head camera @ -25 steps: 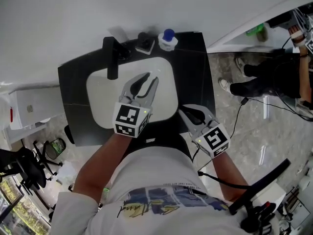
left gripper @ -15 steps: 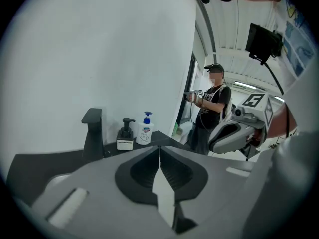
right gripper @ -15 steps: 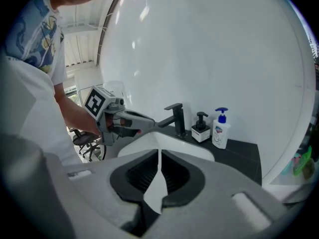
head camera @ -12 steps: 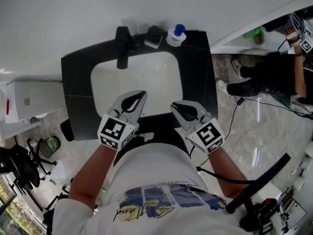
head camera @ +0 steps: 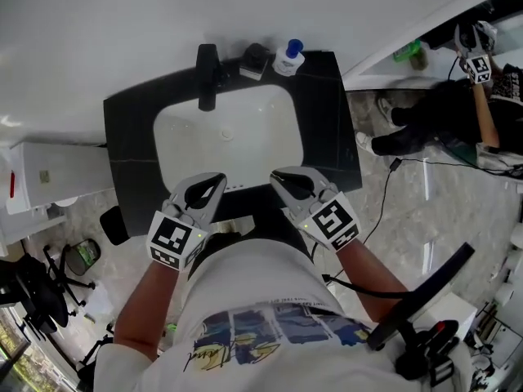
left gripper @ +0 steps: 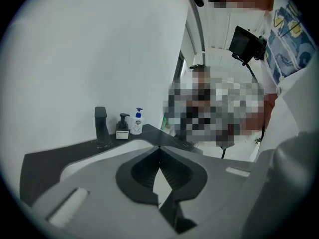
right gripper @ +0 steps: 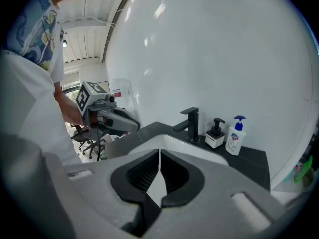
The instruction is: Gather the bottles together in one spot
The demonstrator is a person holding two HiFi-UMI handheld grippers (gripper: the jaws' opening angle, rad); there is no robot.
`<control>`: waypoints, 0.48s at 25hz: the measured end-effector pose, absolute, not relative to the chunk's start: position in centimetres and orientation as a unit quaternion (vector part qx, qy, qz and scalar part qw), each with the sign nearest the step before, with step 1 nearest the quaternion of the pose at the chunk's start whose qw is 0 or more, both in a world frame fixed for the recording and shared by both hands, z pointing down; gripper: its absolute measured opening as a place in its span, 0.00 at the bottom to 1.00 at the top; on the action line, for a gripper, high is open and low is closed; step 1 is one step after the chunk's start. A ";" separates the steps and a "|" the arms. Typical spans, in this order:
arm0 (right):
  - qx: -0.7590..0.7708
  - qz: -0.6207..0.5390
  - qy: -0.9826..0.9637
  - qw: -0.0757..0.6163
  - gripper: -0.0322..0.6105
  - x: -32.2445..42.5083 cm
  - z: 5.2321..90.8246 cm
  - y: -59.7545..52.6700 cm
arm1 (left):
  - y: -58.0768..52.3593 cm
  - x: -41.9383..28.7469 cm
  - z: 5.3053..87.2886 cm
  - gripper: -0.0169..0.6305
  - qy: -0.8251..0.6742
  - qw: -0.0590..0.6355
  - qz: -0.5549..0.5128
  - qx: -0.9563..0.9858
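1. Head view shows my left tongs [head camera: 214, 180] pulled back since a second ago. They were over the white basin [head camera: 229, 141] with jaws apart. Now they sit at the near edge of the black bench [head camera: 331, 129].
2. The right tongs [head camera: 279, 175] have shifted a little toward the left ones. They now sit level with them at that same near edge.
3. Both bottles stand where they stood before, at the bench's far edge, right of the faucet [head camera: 207, 76]. The dark dispenser bottle [head camera: 253, 59] is just beside the faucet. The white pump bottle [head camera: 288, 57] is just beside the dispenser.
4. The bench is a matte black slab, and the basin is a smooth white rounded rectangle.
5. The faucet is black and square-sectioned.
6. The dispenser has a squarish body with a pale label and a black pump. The white bottle carries a blue pump head and a printed label.
7. My tongs are grey plastic with black ribbed pads, and each has a black-and-white marker cube.
8. Left gripper view: the pads meet tip to tip, with nothing between them.
9. Right gripper view: the pads are likewise closed together and hold nothing.
10. My bare forearms reach forward from my torso. Both tongs point toward the far wall, angled slightly inward, well apart from the bottles.
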State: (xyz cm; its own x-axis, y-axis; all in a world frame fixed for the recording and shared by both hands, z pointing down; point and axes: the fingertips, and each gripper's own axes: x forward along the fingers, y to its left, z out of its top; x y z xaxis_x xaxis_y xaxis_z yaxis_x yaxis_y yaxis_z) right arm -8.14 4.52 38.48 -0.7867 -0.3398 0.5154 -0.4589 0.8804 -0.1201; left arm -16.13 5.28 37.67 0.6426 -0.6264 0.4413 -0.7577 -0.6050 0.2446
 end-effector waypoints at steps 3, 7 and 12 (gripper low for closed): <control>0.209 0.111 -0.941 0.242 0.07 -9.7 37.8 5.8 | 6.7 -16.7 37.2 0.03 -0.384 0.206 0.157 0.886; 0.212 0.102 -0.941 0.242 0.06 -10.7 37.4 7.8 | 8.9 -17.5 35.4 0.03 -0.381 0.194 0.153 0.891; 0.226 0.097 -0.936 0.251 0.05 -10.5 37.4 9.6 | 11.2 -17.5 34.9 0.03 -0.368 0.202 0.148 0.895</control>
